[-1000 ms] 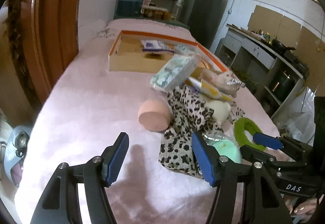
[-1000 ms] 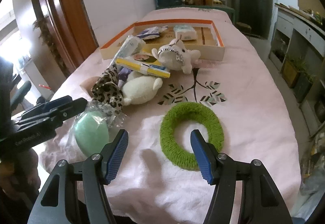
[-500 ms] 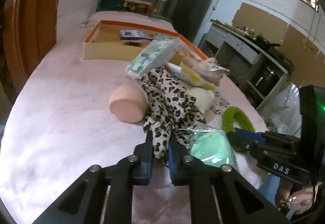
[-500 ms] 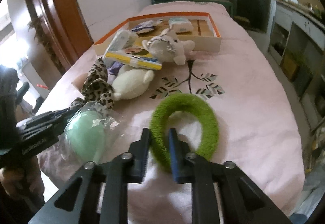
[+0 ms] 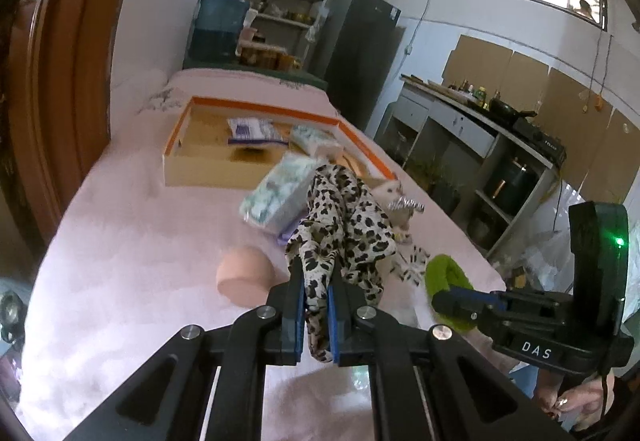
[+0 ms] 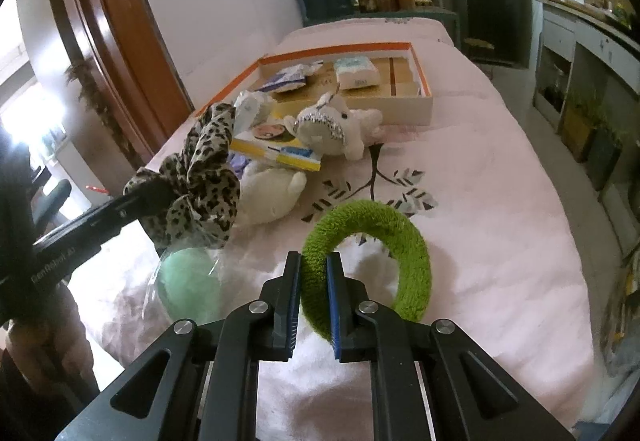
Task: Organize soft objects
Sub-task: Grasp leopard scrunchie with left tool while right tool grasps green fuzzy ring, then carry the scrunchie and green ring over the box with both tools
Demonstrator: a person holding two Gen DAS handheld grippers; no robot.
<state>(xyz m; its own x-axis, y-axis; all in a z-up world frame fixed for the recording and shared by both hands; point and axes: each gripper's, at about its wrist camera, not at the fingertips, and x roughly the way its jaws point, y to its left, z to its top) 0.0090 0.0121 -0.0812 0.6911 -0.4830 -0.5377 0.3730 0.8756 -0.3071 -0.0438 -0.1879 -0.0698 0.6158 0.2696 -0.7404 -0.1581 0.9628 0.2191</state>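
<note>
My left gripper (image 5: 314, 305) is shut on a leopard-print cloth (image 5: 344, 213) and holds it lifted off the pink bed; the cloth also shows in the right wrist view (image 6: 200, 177). My right gripper (image 6: 314, 301) is shut on the near rim of a green fuzzy ring (image 6: 372, 241), which also shows in the left wrist view (image 5: 444, 273). An orange-edged cardboard box (image 6: 420, 65) holding soft packets stands further back. A white plush toy (image 6: 336, 129) and a white pillow-like plush (image 6: 272, 193) lie before it.
A mint-green sponge in clear wrap (image 6: 188, 285) lies near my right gripper. A peach round sponge (image 5: 244, 273) and a tissue pack (image 5: 280, 189) lie on the bed. A yellow packet (image 6: 276, 153) rests on the plush. A wooden door frame (image 6: 116, 29) stands at the left, cabinets at the right.
Both grippers were open one second ago, then closed, left on the leopard cloth, right on the green ring. The left has since lifted the cloth off the bed.
</note>
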